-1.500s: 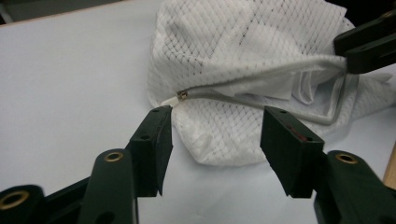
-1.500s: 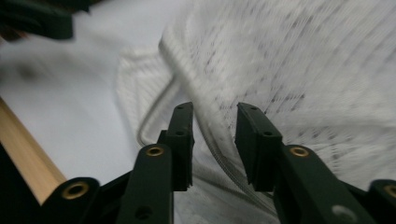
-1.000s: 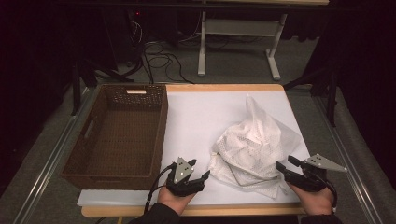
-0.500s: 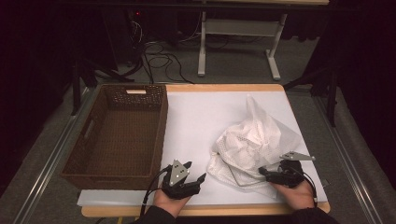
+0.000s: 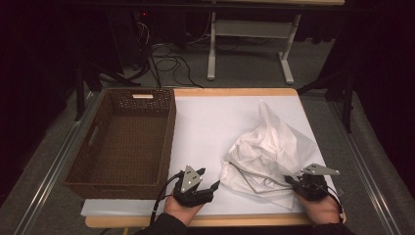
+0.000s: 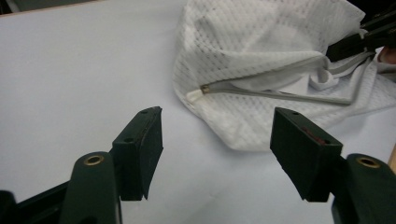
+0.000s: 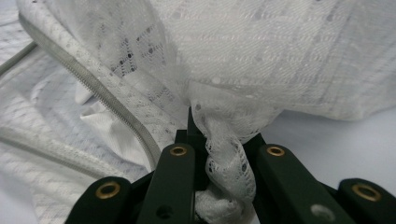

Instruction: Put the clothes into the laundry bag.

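Observation:
A crumpled white mesh bag (image 5: 266, 144) with a grey zipper (image 6: 275, 93) lies on the right half of the white table cover (image 5: 210, 122). My right gripper (image 5: 289, 180) is at the bag's near right edge. Its jaws have just been closing, and in the right gripper view they pinch a bunched fold of the mesh (image 7: 224, 154). My left gripper (image 5: 209, 178) rests near the front edge, left of the bag. In the left gripper view it (image 6: 217, 126) stands open and holds nothing, with the bag's zipper end (image 6: 194, 95) just beyond the fingertips.
An empty brown wicker basket (image 5: 169, 142) stands on the left side of the table. Beyond the far edge are a white desk frame (image 5: 211, 49) and cables (image 5: 164, 54) on the dark floor. Bare white cover lies between basket and bag.
My right gripper has moved left onto the bag's near edge and shut on the mesh. The bag's near corner has shifted a little. The left gripper has stayed put.

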A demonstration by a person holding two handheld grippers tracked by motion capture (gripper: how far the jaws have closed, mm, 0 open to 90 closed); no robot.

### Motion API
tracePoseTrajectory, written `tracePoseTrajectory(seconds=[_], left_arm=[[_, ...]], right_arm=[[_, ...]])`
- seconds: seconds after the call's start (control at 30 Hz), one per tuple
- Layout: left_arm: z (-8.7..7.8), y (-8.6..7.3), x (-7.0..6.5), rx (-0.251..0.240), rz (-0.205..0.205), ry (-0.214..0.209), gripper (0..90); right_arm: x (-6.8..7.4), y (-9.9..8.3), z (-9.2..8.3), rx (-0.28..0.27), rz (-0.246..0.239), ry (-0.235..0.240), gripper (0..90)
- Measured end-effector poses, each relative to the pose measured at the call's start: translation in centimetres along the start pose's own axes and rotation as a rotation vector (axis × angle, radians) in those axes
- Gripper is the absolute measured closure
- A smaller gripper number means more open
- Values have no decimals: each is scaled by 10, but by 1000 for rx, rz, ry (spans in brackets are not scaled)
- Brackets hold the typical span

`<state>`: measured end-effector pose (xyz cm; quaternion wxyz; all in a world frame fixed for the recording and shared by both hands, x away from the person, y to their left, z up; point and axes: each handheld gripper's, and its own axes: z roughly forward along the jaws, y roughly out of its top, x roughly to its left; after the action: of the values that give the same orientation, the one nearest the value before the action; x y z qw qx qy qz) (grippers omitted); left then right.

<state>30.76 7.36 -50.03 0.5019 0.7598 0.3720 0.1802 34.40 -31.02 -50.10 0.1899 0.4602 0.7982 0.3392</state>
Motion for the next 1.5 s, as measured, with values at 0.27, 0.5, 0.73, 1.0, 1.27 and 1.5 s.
tracePoseTrajectory(seconds=[0.27,0.5,0.73,1.0,1.27,1.5], left_arm=[[10,5,-6,-16,27,-20,340],[29,17,-8,-43,41,-4,324],[80,42,-18,-60,15,-34,300],[141,55,-30,76,-44,-142,712],[113,53,-24,30,19,-78,867],[68,37,12,-23,-16,41,867]], right_arm=[[-27,-15,-26,-11,16,-80,822],[-30,-12,-24,-64,55,-24,649],[-29,-9,-19,-65,58,-2,638],[-29,-8,-18,-65,54,11,746],[-24,0,-12,-73,53,32,849],[4,32,22,-82,2,67,850]])
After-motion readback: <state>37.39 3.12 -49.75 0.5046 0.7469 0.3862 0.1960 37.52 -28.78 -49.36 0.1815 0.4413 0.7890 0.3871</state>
